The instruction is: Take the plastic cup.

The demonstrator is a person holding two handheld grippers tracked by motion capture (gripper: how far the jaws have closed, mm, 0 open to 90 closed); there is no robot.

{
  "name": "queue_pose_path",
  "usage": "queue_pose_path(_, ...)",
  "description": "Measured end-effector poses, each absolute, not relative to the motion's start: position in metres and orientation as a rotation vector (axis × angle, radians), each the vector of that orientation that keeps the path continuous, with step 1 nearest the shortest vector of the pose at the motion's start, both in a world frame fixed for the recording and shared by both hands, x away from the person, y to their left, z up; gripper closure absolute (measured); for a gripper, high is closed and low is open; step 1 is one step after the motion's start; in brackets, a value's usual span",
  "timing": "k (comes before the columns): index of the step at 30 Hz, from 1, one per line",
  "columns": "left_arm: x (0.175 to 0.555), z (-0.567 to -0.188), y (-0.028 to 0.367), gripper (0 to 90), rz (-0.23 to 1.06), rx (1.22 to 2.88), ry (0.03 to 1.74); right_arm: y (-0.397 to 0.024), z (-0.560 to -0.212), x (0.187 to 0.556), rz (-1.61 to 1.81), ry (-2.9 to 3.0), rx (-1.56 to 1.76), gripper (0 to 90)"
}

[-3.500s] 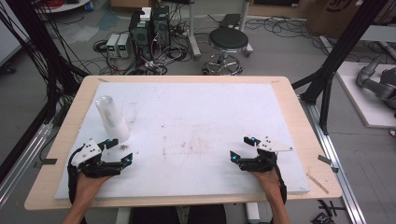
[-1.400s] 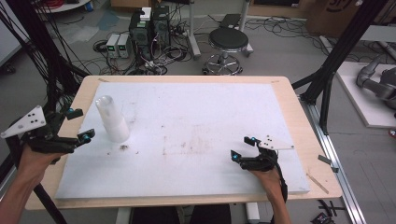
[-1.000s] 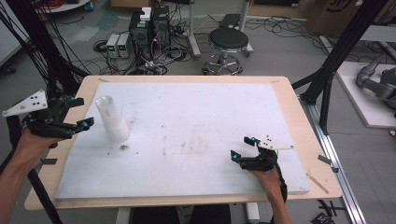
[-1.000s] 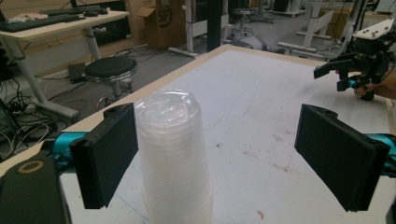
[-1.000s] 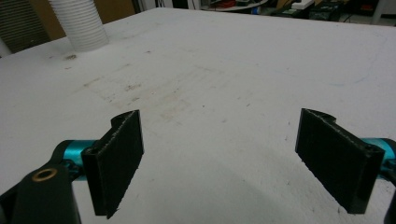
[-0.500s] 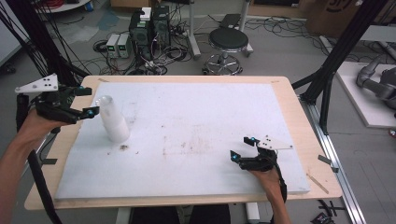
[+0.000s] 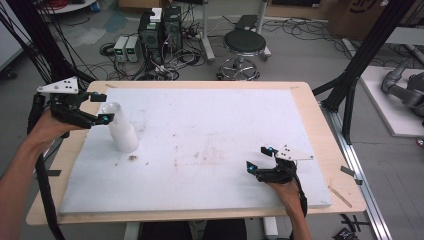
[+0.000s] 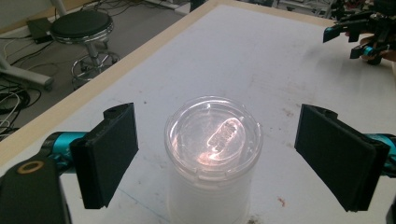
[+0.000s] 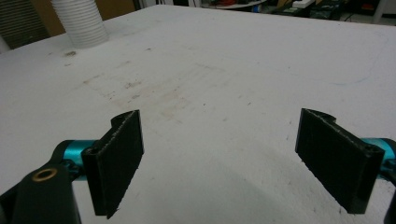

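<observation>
Held above the table's left edge, the left gripper (image 7: 102, 107) is seen with its jaws spread wide on either side of the lidded top of a white stack of cups (image 7: 122, 131), with a clear gap left at each pad (image 8: 109, 156) so that nothing is pinched. That stack is stood upright on the white mat (image 7: 210, 145) near its far left corner. Near the mat's front right, the right gripper (image 7: 259, 159) is rested with jaws likewise parted and nothing between them.

A wooden table (image 7: 320, 130) carries a white mat (image 7: 225, 125) bearing a cup stack (image 7: 121, 131).
</observation>
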State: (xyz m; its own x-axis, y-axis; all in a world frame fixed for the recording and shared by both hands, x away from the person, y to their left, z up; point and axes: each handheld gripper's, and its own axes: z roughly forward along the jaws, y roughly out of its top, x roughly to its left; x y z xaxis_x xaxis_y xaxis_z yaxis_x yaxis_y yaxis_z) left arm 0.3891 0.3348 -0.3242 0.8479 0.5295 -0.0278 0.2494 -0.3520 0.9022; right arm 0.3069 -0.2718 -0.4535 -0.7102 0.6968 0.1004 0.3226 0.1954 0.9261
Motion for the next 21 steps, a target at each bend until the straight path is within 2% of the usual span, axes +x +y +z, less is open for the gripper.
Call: queue_pose_path(21,0.403,-0.347,0.319,13.8,0.275,2.095,0.628,-0.272,-0.453,0.307,1.525,2.136,0.963,14.9)
